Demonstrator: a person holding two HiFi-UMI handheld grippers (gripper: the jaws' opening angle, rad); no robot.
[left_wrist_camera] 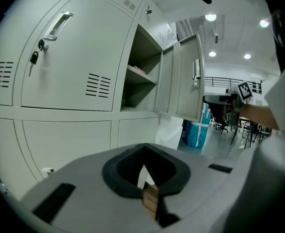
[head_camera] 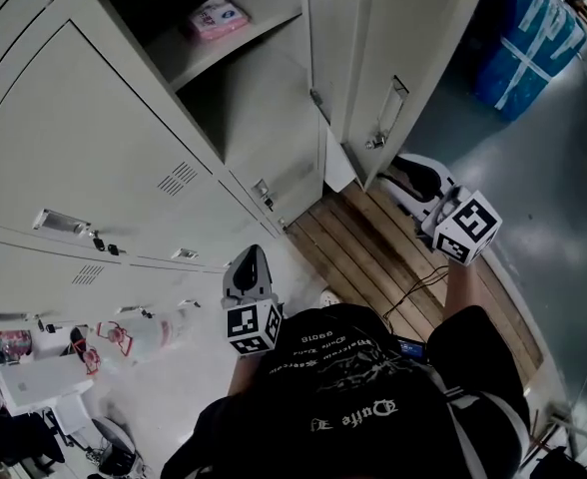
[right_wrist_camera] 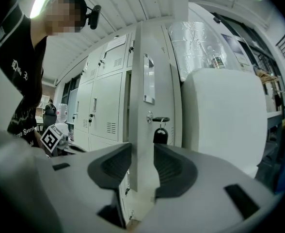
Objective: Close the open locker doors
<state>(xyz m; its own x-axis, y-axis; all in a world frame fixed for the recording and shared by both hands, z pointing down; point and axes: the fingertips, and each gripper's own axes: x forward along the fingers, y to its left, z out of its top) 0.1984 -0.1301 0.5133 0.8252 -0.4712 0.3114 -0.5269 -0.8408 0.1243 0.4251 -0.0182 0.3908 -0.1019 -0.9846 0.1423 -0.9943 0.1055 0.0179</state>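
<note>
One locker [head_camera: 244, 78] stands open, its grey door [head_camera: 403, 48] swung out to the right, with a key hanging from the lock [right_wrist_camera: 161, 130]. A pink package [head_camera: 219, 16] lies on its shelf. My right gripper [head_camera: 413, 183] is at the door's lower free edge. In the right gripper view the door's edge [right_wrist_camera: 150, 106] stands between the parted jaws of my right gripper [right_wrist_camera: 142, 159], and no pad visibly presses on it. My left gripper [head_camera: 251, 257] hangs in front of the closed lower lockers. Its jaws [left_wrist_camera: 145, 147] are together and hold nothing. The open door [left_wrist_camera: 188, 81] shows to its right.
Closed lockers [head_camera: 84, 168] fill the wall to the left. Wooden floor boards [head_camera: 393, 257] lie under the open door. A blue wrapped bundle [head_camera: 533, 38] stands beyond the door. Boxes and clutter [head_camera: 34, 382] sit on the floor at lower left. A white panel [right_wrist_camera: 220, 115] stands right of the door.
</note>
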